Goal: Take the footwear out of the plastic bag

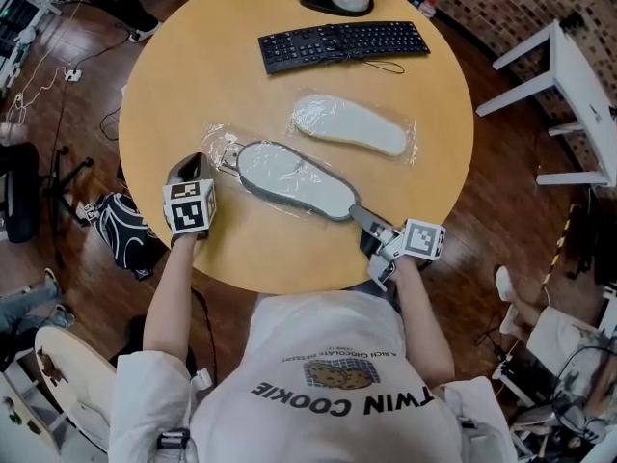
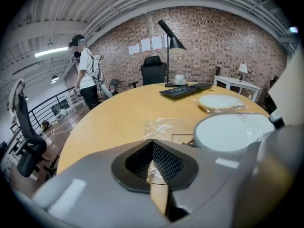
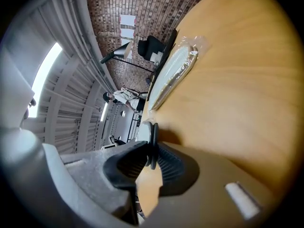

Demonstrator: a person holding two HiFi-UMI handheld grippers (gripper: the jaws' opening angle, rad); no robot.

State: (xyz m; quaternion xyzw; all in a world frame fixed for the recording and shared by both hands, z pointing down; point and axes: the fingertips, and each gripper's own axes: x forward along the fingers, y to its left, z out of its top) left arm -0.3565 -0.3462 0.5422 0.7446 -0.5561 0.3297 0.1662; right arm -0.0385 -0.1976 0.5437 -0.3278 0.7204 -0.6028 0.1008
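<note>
i'm wearing a white short-sleeved shirt [image 1: 328,394] showing dark lettering and a cookie print; the grey left gripper [image 1: 196,160] and right gripper [image 1: 361,213] are each carrying a white, black-marked cube [image 1: 190,207].

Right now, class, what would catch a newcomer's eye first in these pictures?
The grey-rimmed slipper lies on the round table, its near end pinched in the right gripper's jaws. The left gripper grips its plastic bag. A second slipper, bagged, lies beyond, before the keyboard.

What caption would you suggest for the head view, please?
Right gripper grips a slipper by one end; left gripper pinches the plastic bag, on a table.
</note>
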